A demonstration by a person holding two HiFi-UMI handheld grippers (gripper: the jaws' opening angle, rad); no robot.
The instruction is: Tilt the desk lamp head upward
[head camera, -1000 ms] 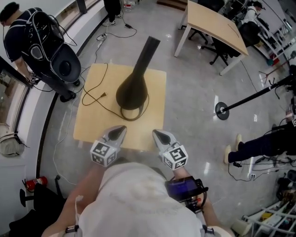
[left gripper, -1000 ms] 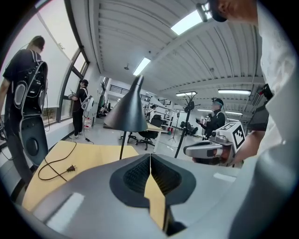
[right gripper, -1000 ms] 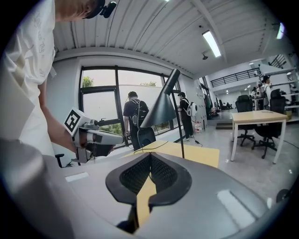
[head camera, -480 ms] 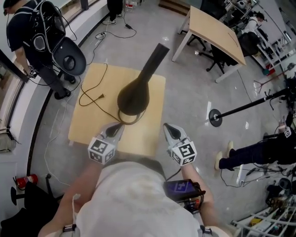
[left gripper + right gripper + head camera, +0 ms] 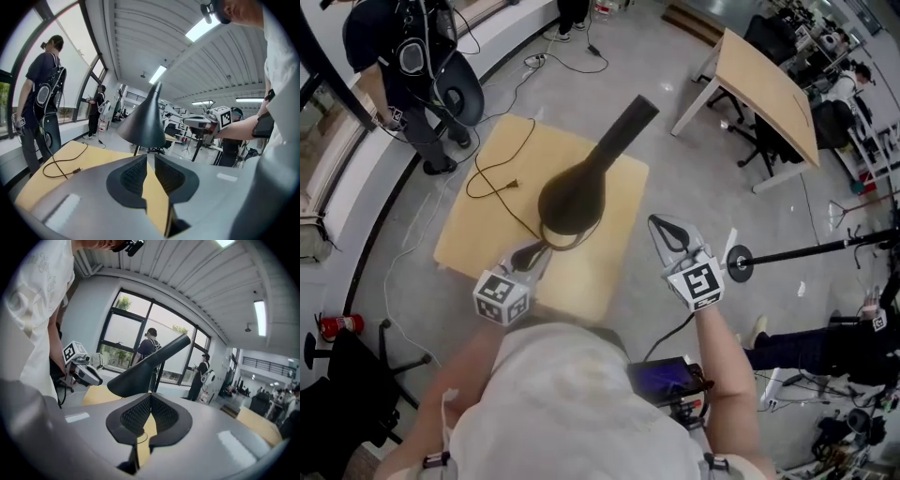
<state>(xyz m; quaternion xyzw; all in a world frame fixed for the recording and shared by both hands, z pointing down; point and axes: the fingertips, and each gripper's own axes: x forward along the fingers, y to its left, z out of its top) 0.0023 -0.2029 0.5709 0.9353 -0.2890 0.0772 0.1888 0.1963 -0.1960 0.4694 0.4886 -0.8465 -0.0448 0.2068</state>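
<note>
A black desk lamp stands on the small wooden table [image 5: 478,220]; its cone-shaped head [image 5: 572,197] faces down and its neck [image 5: 628,122] slants up and away. My left gripper [image 5: 530,255] is at the near left of the head, just below its rim. Its jaws have just been opening and stand a narrow gap apart with nothing between them. In the left gripper view that gripper [image 5: 150,155] points at the lamp head [image 5: 143,124]. My right gripper [image 5: 667,230] hovers to the right of the table, shut and empty; the right gripper view has the lamp head [image 5: 138,373] beyond its fingertips [image 5: 150,396].
The lamp's black cord [image 5: 492,178] loops over the table's left half. A person with a backpack [image 5: 412,56] stands at the far left. A second desk [image 5: 769,75] is at the far right. A stand with a round base [image 5: 738,263] is near my right gripper.
My right gripper has risen and swung out to the right of the table, rolling as it went. My left gripper has edged closer to the lamp head.
</note>
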